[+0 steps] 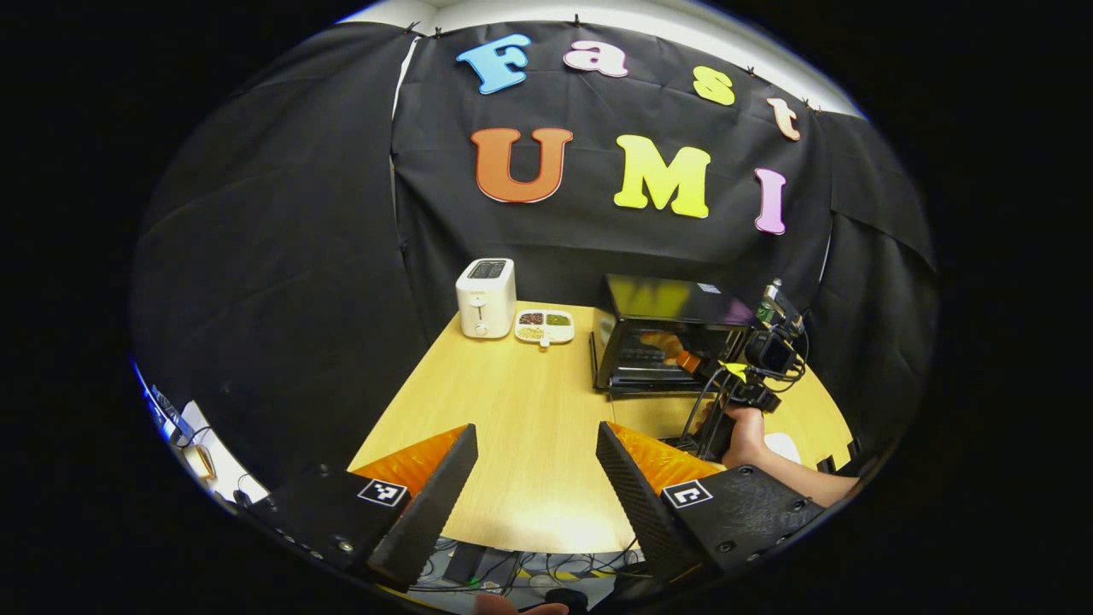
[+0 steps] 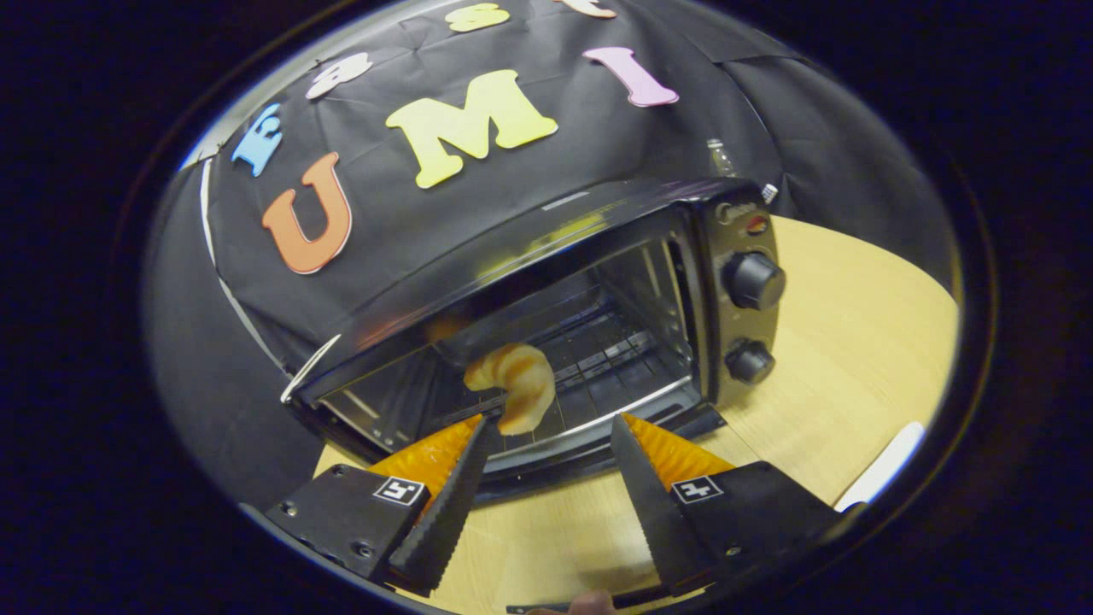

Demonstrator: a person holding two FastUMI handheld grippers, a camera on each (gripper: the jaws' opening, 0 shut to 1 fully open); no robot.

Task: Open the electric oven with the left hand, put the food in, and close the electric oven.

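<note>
The black electric oven [image 2: 598, 256] stands with its door down and its cavity showing. A golden croissant [image 2: 517, 384] lies on the wire rack [image 2: 606, 350] inside, just past my right gripper's left fingertip. My right gripper [image 2: 553, 420] is open at the oven mouth, with nothing between its fingers. In the left gripper view the oven [image 1: 666, 337] is at the right back of the table, and a hand [image 1: 747, 436] holds the right gripper [image 1: 764, 354] in front of it. My left gripper [image 1: 536, 427] is open over the table's near edge, holding nothing.
A white toaster [image 1: 485, 297] and a white divided dish [image 1: 545, 325] of food stand at the back of the wooden table [image 1: 512, 401]. Two knobs [image 2: 753, 280] sit on the oven's right panel. A white plate [image 2: 884, 465] lies right of the oven. Cables hang below the table's front.
</note>
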